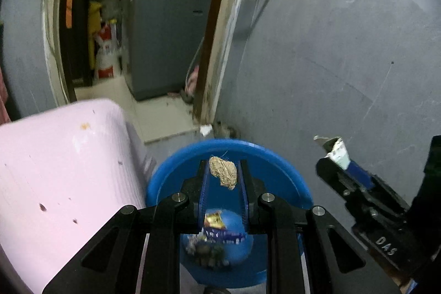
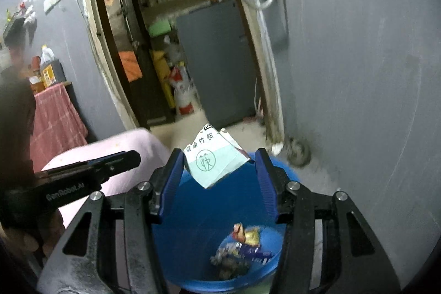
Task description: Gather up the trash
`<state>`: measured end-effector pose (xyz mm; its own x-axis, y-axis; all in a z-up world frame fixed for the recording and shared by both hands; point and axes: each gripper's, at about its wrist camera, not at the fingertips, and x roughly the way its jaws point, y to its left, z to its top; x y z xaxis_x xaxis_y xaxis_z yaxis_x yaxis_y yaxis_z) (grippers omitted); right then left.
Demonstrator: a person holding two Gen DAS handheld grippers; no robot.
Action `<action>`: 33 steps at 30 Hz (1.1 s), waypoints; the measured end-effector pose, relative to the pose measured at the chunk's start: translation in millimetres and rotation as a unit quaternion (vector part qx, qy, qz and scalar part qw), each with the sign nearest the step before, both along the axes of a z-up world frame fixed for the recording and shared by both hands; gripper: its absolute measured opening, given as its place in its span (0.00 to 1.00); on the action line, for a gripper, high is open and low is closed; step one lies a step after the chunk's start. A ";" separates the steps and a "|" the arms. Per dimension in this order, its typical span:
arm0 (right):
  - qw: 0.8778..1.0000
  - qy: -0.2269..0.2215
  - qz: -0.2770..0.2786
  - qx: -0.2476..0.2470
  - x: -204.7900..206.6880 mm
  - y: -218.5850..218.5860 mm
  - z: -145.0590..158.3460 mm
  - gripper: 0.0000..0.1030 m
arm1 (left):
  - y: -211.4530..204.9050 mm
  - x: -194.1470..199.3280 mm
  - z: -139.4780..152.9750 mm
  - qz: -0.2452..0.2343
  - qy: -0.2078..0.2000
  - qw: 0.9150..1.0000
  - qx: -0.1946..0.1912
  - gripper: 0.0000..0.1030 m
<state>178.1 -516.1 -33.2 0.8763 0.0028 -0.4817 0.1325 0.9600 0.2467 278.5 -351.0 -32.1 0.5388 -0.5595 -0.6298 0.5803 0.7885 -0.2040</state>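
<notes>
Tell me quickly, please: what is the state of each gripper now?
Left gripper: closed on a crumpled brown paper wad.
Right gripper: closed on a folded white and pale green paper wrapper.

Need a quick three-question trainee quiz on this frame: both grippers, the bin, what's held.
1. True or false: the left gripper holds a crumpled brown wad.
2. What does the right gripper hold: A) a bottle, B) a white and pale green paper wrapper, C) nothing?
3. What lies in the blue bin below both grippers?

Key: 1. True. 2. B. 3. A few snack wrappers at the bottom.
</notes>
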 end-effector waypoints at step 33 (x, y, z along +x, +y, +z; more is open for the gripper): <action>1.000 0.020 0.006 0.022 3.6 10.2 12.5 0.70 | 42.0 0.3 17.4 0.049 0.010 0.999 -0.001 0.41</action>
<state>181.7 -505.9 -20.7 0.8558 0.0350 -0.5161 0.1320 0.9499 0.2833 278.8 -309.0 -14.7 0.5790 -0.5054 -0.6398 0.4956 0.8413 -0.2161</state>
